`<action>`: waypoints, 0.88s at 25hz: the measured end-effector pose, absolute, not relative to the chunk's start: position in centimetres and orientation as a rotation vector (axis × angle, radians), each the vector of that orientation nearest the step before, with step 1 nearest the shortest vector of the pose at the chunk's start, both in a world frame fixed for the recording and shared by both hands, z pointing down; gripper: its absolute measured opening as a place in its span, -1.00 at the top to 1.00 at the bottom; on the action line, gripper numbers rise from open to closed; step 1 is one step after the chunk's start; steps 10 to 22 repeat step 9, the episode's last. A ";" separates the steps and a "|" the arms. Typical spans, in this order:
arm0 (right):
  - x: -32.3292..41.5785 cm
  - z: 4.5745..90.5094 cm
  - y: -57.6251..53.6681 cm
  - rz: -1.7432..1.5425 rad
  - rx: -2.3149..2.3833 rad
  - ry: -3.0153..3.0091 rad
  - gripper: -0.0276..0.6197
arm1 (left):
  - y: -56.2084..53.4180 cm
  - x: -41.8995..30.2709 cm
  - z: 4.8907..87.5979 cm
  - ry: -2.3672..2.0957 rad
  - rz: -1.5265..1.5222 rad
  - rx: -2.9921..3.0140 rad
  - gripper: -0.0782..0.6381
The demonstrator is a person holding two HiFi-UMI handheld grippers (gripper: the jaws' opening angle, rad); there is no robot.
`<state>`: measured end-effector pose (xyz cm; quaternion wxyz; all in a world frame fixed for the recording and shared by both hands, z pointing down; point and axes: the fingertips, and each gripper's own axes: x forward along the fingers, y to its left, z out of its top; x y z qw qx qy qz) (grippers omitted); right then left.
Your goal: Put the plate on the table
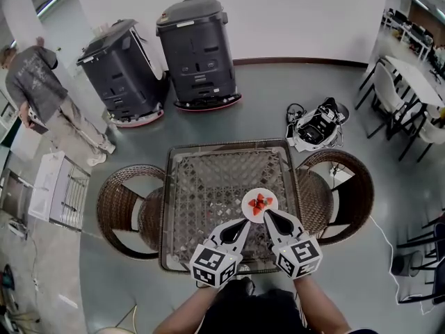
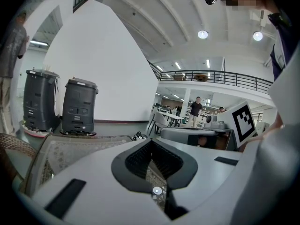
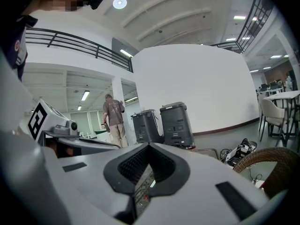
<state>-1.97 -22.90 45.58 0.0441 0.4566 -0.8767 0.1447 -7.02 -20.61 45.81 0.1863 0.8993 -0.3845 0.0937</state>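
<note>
plate sits on the tabletop, both grippers clenched on nothing

the woven tabletop (image 1: 201,186) stands between two wicker chairs (image 1: 122,207), and the white plate (image 1: 247,202) lies flat on it toward the near right side, so the task looks done. it sits within easy reach of the person, which fits a set-down from this side. the left gripper (image 1: 241,223) hangs just short of the plate with its jaws together. the right gripper (image 1: 267,216) points at the near rim, jaws likewise together, with only the weave below showing through the gap. red fruit pieces (image 1: 259,204) are heaped mid-plate, away from the rim
</note>
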 end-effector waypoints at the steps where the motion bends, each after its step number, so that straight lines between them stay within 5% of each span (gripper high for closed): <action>1: -2.0 45.6 -22.9 0.441 1.395 -2.681 0.90 | -20.6 -7.0 45.8 -1.083 0.263 2.533 0.76; 22: -2.4 45.4 -22.6 0.428 1.386 -2.685 0.90 | -20.4 -7.5 46.0 -1.090 0.260 2.527 0.76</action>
